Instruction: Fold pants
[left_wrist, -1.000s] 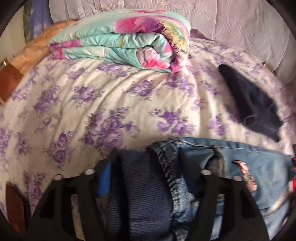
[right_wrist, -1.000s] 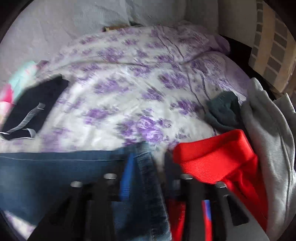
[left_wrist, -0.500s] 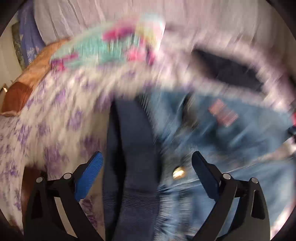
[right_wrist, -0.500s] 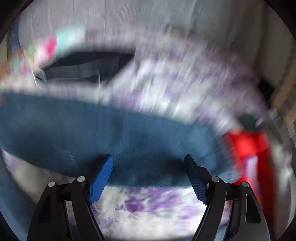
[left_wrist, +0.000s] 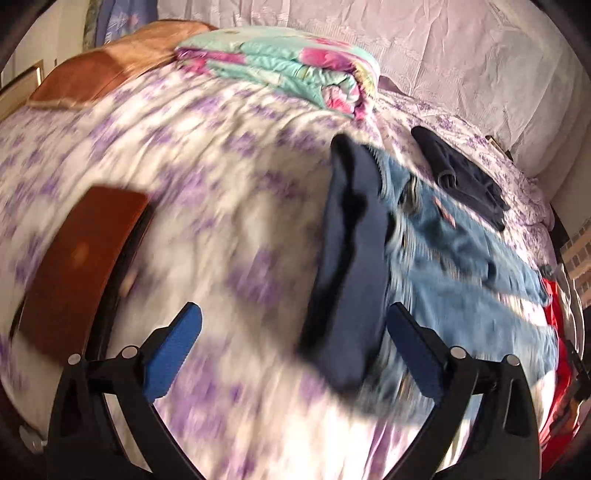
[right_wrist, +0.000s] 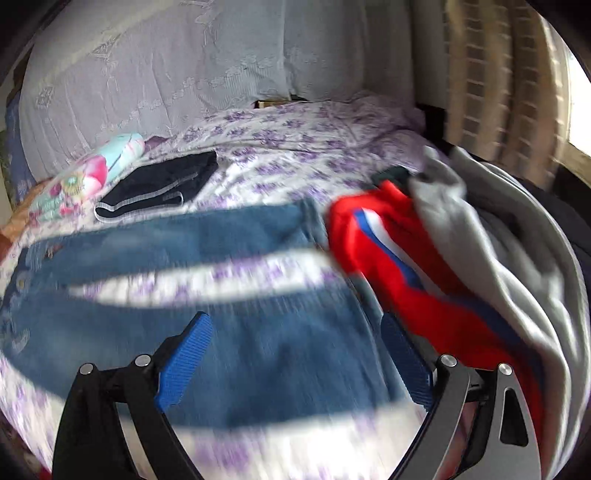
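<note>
Blue jeans (right_wrist: 207, 314) lie spread across the flowered bedsheet (right_wrist: 295, 147), legs apart with a strip of sheet between them. In the left wrist view the jeans (left_wrist: 461, 258) lie right of a dark navy knit garment (left_wrist: 351, 258) at their waist end. My left gripper (left_wrist: 295, 354) is open and empty above the bed, left of the navy garment. My right gripper (right_wrist: 295, 358) is open and empty above the nearer jeans leg. Both views are motion-blurred.
A folded black garment (right_wrist: 162, 184) lies behind the jeans. A folded floral quilt (left_wrist: 288, 70) sits at the bed's far side. Red (right_wrist: 406, 273) and grey (right_wrist: 498, 258) clothes pile at the right. A brown board (left_wrist: 81, 258) is at the left edge.
Both grippers opened and let go of the jeans, then pulled back and up. The jeans now lie flat on the bed.
</note>
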